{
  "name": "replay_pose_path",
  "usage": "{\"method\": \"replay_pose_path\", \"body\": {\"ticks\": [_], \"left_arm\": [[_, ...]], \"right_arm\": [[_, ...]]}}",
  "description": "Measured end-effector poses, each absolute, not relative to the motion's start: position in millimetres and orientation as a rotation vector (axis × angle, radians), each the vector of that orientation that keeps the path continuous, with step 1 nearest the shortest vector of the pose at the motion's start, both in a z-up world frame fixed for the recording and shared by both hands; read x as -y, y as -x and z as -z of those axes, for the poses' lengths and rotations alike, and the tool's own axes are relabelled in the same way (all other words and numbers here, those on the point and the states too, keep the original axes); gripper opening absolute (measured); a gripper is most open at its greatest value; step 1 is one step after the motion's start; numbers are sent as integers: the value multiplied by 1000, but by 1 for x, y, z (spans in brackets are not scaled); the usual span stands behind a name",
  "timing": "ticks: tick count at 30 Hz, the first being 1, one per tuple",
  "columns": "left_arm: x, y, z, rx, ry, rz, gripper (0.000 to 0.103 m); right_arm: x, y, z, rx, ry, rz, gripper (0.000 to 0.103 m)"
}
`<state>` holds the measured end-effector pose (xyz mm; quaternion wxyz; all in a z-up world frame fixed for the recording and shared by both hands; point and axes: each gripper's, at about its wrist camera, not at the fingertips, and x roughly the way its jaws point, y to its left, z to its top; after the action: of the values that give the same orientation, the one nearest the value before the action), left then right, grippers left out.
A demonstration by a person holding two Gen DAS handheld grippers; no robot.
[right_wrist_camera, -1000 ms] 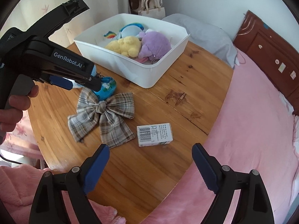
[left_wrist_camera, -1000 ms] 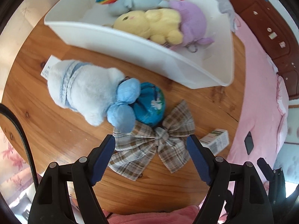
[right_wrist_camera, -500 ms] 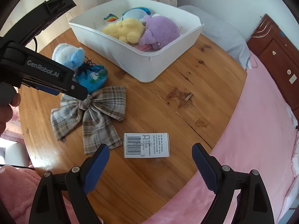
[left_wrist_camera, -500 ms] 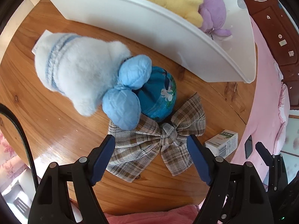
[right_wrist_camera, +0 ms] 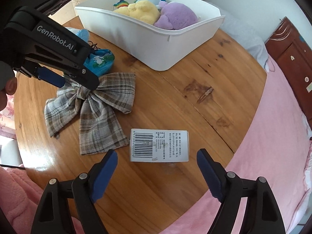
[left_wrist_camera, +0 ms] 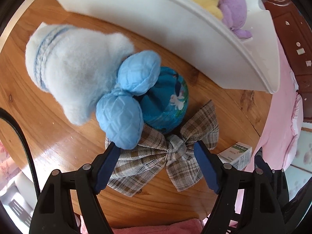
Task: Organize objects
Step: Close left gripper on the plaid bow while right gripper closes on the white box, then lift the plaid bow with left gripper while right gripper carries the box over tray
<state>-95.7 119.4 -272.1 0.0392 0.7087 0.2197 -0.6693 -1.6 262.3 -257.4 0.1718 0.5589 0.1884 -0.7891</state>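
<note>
My left gripper is open, its jaws either side of the knot of a plaid bow lying on the round wooden table. A white plush with a blue bow and a teal pouch lie just beyond it. In the right wrist view my right gripper is open, low over a white barcode box. The plaid bow and the left gripper show to its left. A white bin holds a yellow plush and a purple plush.
A pink bedspread borders the table on the right, with a dark wooden headboard behind. The bin's wall stands close beyond the teal pouch. The box lies to the right of the left gripper.
My left gripper has moved forward and down onto the plaid bow's knot. My right gripper has moved closer to the barcode box. Both stay open.
</note>
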Motion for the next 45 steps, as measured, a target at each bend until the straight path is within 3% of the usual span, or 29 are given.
{"method": "replay_pose_path", "body": {"ticks": [4,8,13,34,45], "left_arm": [[-119,94,275,-680,-2181,2038,74],[-118,93,276,-705,-2186,2045,71],[-114,93,278,-787,-2177,2031,66],[-126,82,279,-730,-2272,2067,58],[-140,66,268,-564,-2332,2104,58]], "right_arm": [[-264,4,259,-501,-1589,2252,82],[-265,6,263,-476,-1589,2257,71],[-268,7,266,-423,-1598,2272,64],[-271,-20,259,-301,-1666,2386,64],[-273,-48,257,-201,-1708,2426,64]]}}
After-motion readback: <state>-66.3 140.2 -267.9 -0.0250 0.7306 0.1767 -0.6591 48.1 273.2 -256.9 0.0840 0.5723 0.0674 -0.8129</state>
